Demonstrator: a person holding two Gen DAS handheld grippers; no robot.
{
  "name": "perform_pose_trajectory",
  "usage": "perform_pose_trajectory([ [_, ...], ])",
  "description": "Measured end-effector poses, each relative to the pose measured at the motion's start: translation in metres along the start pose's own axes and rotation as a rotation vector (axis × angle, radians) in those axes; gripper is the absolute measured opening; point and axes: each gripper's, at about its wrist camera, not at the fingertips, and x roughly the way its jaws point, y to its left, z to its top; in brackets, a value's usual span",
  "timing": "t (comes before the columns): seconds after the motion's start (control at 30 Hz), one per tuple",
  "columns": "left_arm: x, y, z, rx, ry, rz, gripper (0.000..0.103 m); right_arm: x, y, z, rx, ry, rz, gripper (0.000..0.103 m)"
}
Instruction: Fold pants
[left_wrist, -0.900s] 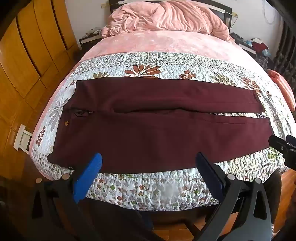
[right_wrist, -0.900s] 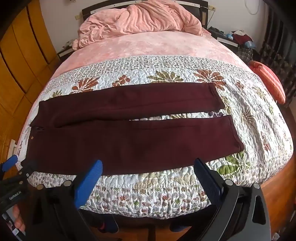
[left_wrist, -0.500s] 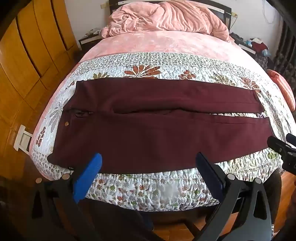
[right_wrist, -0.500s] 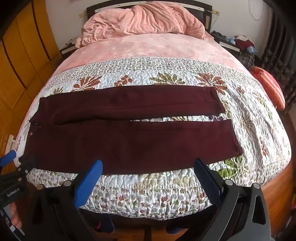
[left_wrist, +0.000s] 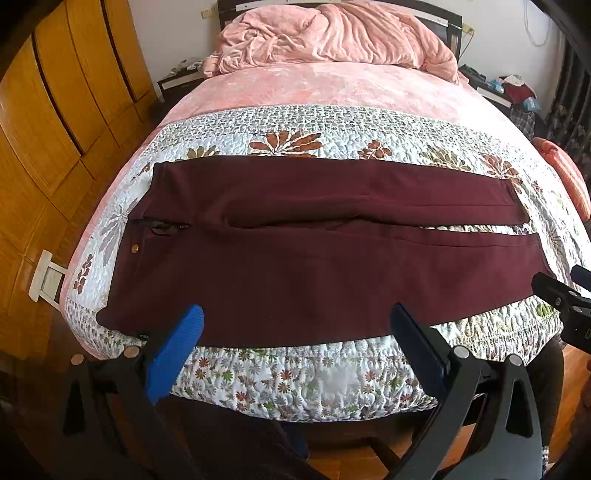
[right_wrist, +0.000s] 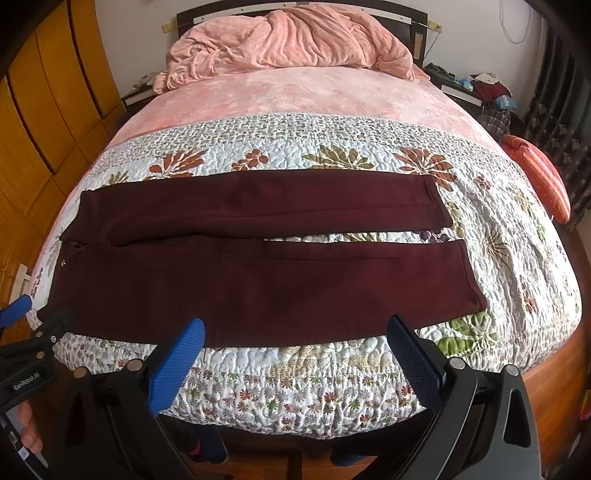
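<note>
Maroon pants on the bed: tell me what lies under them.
The pants lie flat on a floral quilt, which shows all around them and through the gap between the legs. Whatever lies directly beneath the fabric is covered.

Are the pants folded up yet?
No. The pants lie spread flat on the bed, both legs side by side at full length.

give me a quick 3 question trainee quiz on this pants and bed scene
1. True or false: the pants lie spread flat on the quilt, legs side by side.
2. In the right wrist view, the waist is toward which side of the picture? A) left B) right
3. What is between the fingers of the left gripper and the right gripper?

Key:
1. True.
2. A: the button and zip sit at the left end, the hems at the right.
3. Nothing: both are open, short of the pants' near edge.
</note>
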Motion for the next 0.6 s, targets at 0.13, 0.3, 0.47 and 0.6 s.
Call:
perform_pose_trajectory([
  [0.13, 0.0005, 0.0019, 0.0022, 0.003, 0.000, 0.004, 0.100, 0.0004, -0.0001, -0.0003, 0.002, 0.002, 0.000, 0.099],
  [0.3, 0.0007, 0.0014, 0.0023, 0.003, 0.000, 0.003, 0.100, 0.0011, -0.0007, -0.0003, 0.003, 0.002, 0.002, 0.099],
  [0.47, 0.0005, 0.0014, 0.0023, 0.003, -0.002, 0.005, 0.100, 0.0007, -0.0010, -0.0005, 0.002, 0.001, 0.002, 0.099],
  [0.6, -0.0003, -0.0004, 0.0032, 0.004, -0.008, 0.006, 0.100, 0.0010, -0.0013, -0.0006, 0.004, 0.000, 0.002, 0.099],
])
